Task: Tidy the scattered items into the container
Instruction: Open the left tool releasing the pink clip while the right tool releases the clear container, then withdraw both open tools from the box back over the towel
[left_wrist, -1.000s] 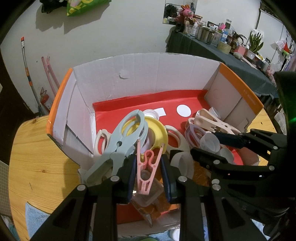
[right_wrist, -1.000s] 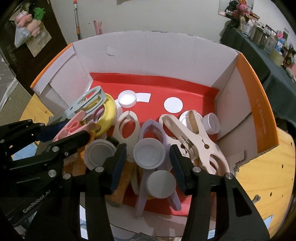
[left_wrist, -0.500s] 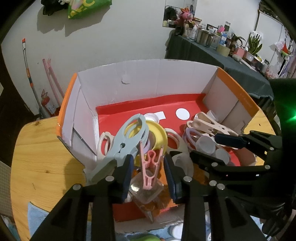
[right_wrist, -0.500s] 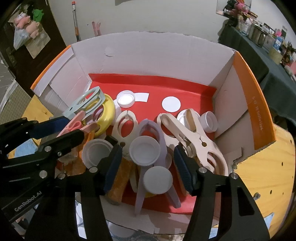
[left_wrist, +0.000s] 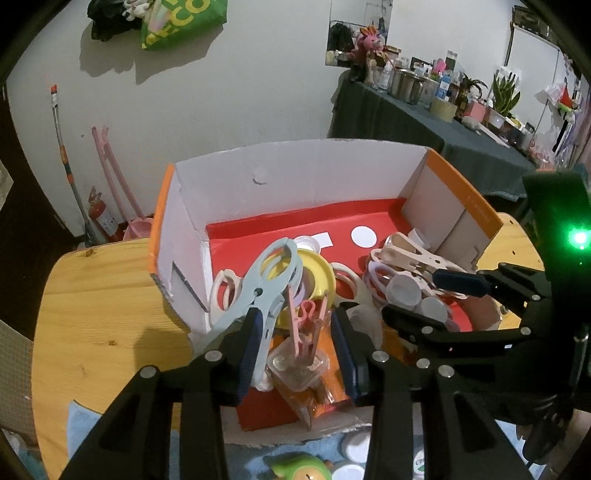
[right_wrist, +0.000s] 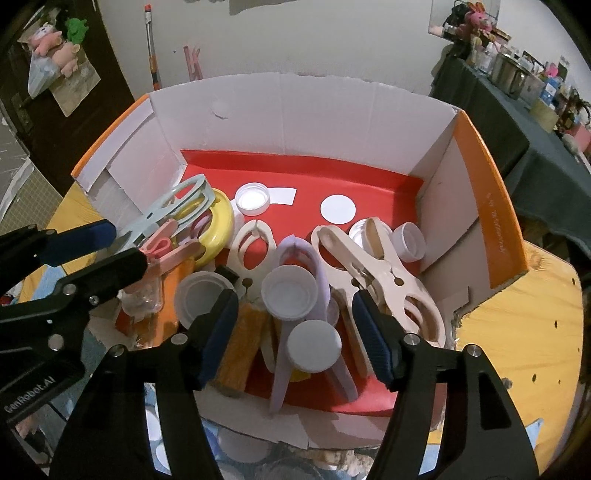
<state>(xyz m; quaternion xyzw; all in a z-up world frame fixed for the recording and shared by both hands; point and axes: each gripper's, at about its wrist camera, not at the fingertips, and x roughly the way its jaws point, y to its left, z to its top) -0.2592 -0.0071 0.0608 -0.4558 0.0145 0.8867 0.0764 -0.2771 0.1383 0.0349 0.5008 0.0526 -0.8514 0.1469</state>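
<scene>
The cardboard box (left_wrist: 295, 177) with a red floor holds large clips, white caps and a yellow ring (left_wrist: 319, 275). My left gripper (left_wrist: 299, 350) hovers over its near left corner, jaws opening. A pink peg (left_wrist: 304, 325) stands between them on a clear cup (left_wrist: 295, 363), and the pads do not touch it. My right gripper (right_wrist: 295, 336) hangs over the box (right_wrist: 295, 118) at the near middle, jaws opening around a white cap (right_wrist: 290, 293) that lies free on a lilac clip (right_wrist: 306, 254). Each gripper shows in the other's view: right gripper (left_wrist: 432, 301), left gripper (right_wrist: 107, 251).
A blue-grey clip (left_wrist: 266, 284) leans over the box's left wall. A beige clip (right_wrist: 380, 273) lies at the right. The box stands on a round wooden table (left_wrist: 92, 314). More white lids (left_wrist: 351, 443) and a green toy (left_wrist: 299, 469) lie on blue cloth in front.
Both pairs of jaws have spread. The left one let go of the pink peg and drew up and back. The right one widened away from the white cap.
</scene>
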